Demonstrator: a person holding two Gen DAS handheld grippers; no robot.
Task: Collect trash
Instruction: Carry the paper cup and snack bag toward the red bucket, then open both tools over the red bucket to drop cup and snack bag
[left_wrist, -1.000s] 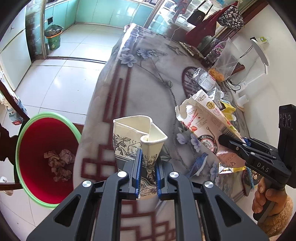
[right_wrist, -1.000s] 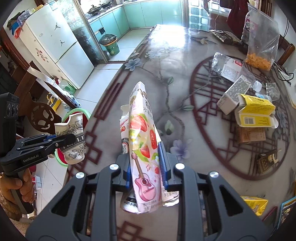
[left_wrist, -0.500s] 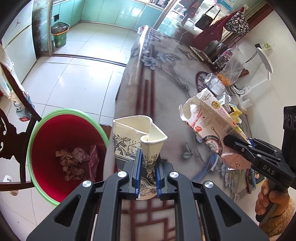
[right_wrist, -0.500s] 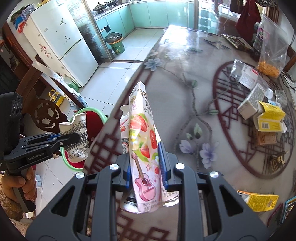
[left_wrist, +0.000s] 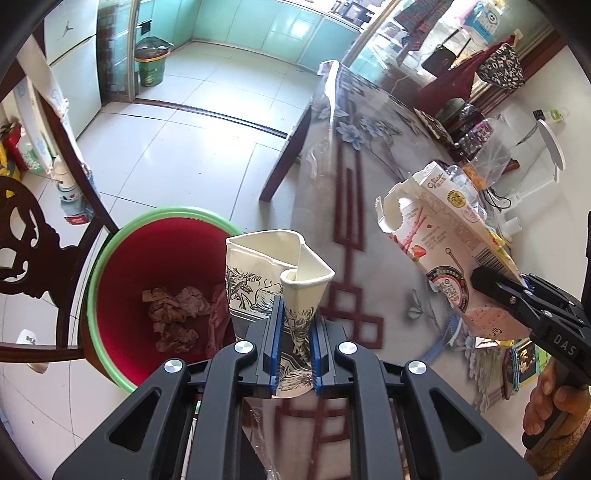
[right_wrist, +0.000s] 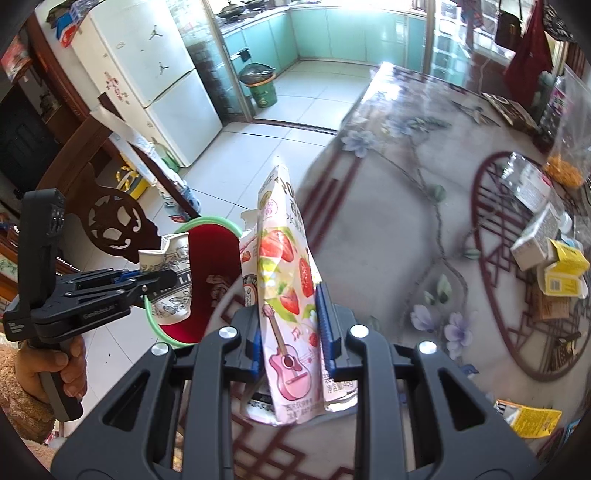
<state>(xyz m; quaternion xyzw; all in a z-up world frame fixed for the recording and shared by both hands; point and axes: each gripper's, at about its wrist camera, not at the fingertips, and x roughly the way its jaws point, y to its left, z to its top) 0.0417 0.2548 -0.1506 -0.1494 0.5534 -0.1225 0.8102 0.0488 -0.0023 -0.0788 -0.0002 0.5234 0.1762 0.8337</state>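
My left gripper (left_wrist: 294, 343) is shut on a crushed paper cup (left_wrist: 275, 273) with a black leaf print, held at the table's edge just right of a red bin with a green rim (left_wrist: 147, 254). Crumpled brown paper (left_wrist: 173, 314) lies in the bin. My right gripper (right_wrist: 290, 332) is shut on a flattened strawberry milk carton (right_wrist: 286, 295), held over the table's left edge. That carton also shows at the right of the left wrist view (left_wrist: 439, 243). The cup (right_wrist: 171, 280) and bin (right_wrist: 210, 266) also show in the right wrist view.
The table (right_wrist: 388, 221) has a glossy floral cover. Yellow cartons (right_wrist: 565, 273), a grey box (right_wrist: 535, 236), a plastic bottle (right_wrist: 524, 181) and a snack bag (right_wrist: 569, 147) lie at its right. A carved wooden chair (left_wrist: 33, 236) stands left of the bin. A green bin (left_wrist: 149, 62) stands far off.
Both grippers have moved left toward the table's edge with their loads. The red bin has come closer and now sits just beside the cup.
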